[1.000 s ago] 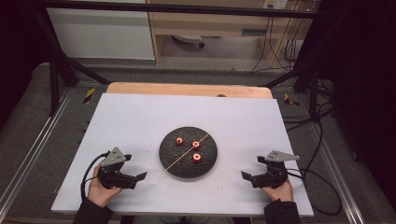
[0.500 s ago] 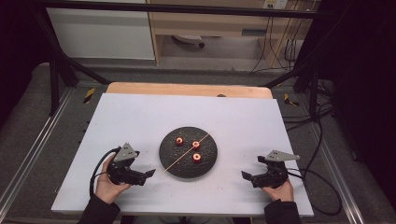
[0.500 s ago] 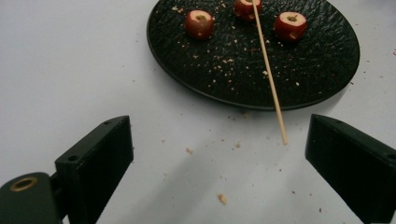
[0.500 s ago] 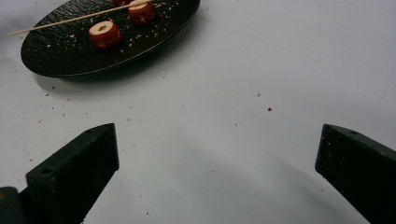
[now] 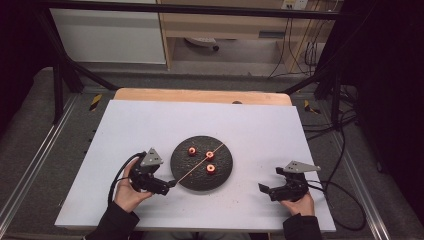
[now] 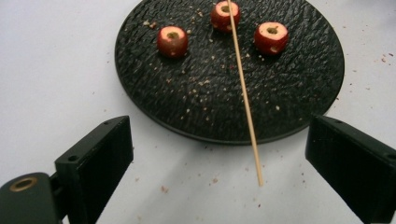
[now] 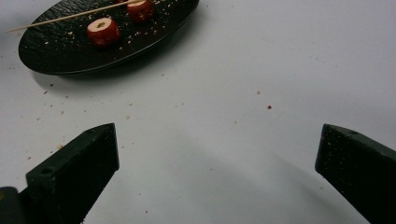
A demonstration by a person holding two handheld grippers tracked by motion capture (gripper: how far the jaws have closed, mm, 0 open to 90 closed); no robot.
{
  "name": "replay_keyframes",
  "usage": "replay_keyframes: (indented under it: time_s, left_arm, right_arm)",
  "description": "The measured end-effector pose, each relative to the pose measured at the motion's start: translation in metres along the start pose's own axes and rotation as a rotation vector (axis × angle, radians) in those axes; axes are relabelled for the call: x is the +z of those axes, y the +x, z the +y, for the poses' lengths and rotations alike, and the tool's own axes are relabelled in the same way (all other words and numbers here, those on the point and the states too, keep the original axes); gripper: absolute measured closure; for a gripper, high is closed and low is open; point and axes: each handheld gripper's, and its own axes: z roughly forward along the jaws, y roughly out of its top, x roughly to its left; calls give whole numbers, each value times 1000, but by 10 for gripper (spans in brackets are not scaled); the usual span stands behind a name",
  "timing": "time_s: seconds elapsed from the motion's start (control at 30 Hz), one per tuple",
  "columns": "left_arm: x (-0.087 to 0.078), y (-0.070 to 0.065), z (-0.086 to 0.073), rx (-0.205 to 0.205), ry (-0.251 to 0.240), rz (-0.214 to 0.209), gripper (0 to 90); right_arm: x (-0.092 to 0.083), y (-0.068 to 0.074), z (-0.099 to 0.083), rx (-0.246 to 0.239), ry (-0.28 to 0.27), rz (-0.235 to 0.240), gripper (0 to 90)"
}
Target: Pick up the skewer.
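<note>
Seen from the high view, a white table point(image 5: 150, 125) fills the middle of the frame, and a round black plate point(image 5: 186, 172) sits at its centre. On the plate lie three small red fruits, each with a hollowed top: one point(image 5: 192, 151) at the upper left, one point(image 5: 209, 155) in the middle, one point(image 5: 210, 169) at the lower right. A thin wooden skewer point(image 5: 200, 163) lies slantwise across the plate, running from its upper right down to its lower left, where the tip passes over the rim onto the table.

The left gripper point(image 5: 167, 185), held in a hand point(image 5: 127, 190) at the lower left of the frame, points at the plate's lower left edge, just beside the skewer's tip. In the left gripper view its jaws stand wide apart with nothing between them but table; the skewer point(image 6: 245, 93) ends on the table between them (nearer the right-hand jaw, touching neither), and the plate point(image 6: 187, 107) with its fruits fills the upper half.

The right gripper point(image 5: 265, 190) rests at the lower right of the high view, well apart from the plate, in the other hand point(image 5: 297, 205). In the right gripper view its jaws are also wide and empty, over bare table scattered with crumbs point(image 7: 269, 107), with the plate point(image 7: 60, 56) at the upper left.
</note>
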Motion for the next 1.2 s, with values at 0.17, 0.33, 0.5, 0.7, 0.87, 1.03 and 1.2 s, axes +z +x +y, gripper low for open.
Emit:
replay_keyframes:
  time_s: [0.17, 0.33, 0.5, 0.7, 0.87, 1.03, 1.2]
  left_arm:
    - [9, -3, 9, 6, 31, -13, 76]
    - [18, -5, 18, -1, 51, -19, 116]
    - [28, -7, 25, 3, 88, -26, 195]
    - [39, -8, 31, 5, 123, -41, 299]
    - [46, -8, 35, 0, 162, -50, 430]
    - [54, -10, 39, 2, 202, -60, 537]
    - [58, -13, 42, 3, 231, -53, 648]
  right_arm:
    - [0, 0, 0, 2, -1, 0, 5]
    - [0, 0, 0, 1, 0, -1, 5]
    - [0, 0, 0, 1, 2, 1, 5]
    - [0, 0, 0, -1, 5, 2, 5]
    - [0, 0, 0, 0, 5, 4, 5]
    - [0, 0, 0, 1, 7, 5, 5]
    - [0, 0, 0, 3, 5, 5, 5]
